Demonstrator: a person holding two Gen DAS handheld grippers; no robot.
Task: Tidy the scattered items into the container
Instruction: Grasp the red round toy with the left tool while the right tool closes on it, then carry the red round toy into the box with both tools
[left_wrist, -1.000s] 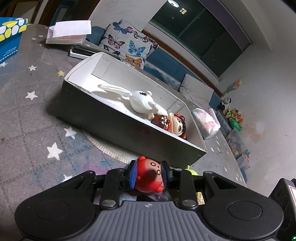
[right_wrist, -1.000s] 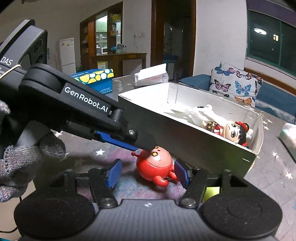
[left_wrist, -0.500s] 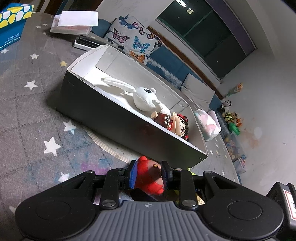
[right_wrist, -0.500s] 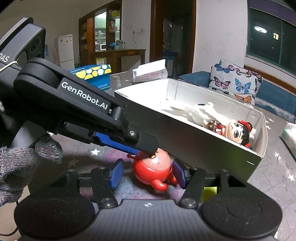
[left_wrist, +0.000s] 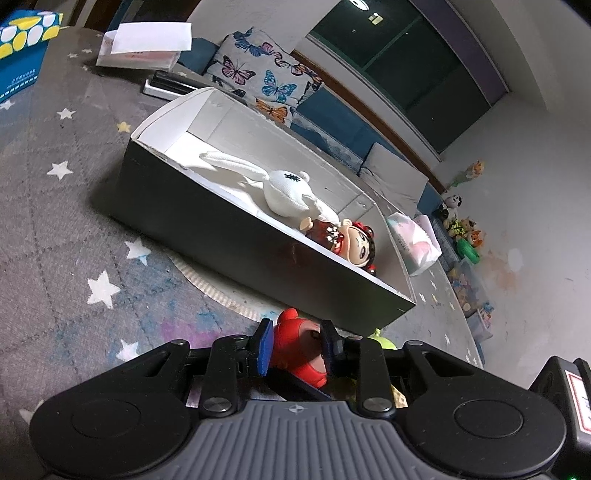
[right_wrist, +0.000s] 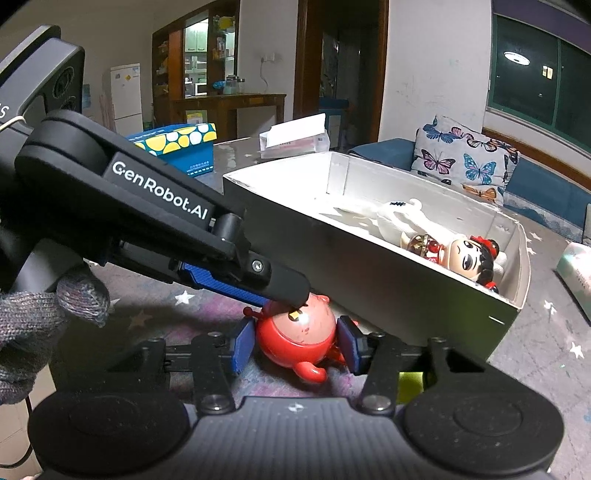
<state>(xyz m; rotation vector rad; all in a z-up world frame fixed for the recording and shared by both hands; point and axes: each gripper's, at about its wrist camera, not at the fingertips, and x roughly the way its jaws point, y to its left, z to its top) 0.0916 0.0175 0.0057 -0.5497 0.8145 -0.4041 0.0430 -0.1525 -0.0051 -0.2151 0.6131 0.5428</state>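
Underfoot: grey star-print cloth (left_wrist: 55, 229); butterfly cushion (right_wrist: 465, 162) behind.

The left gripper's finger (right_wrist: 284, 286) is covering the red toy's (right_wrist: 295, 338) top. The green item (left_wrist: 384, 341), lower centre, is showing only partly.

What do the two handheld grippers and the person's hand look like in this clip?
Both are black tools with a ribbed grey front edge, two round black discs and blue pads on the fingers. The left gripper, seen from the right wrist view, carries white "GenRobot.AI" lettering on its arm. The right gripper shows silver screws at its linkages. The hand wears a grey knitted glove.
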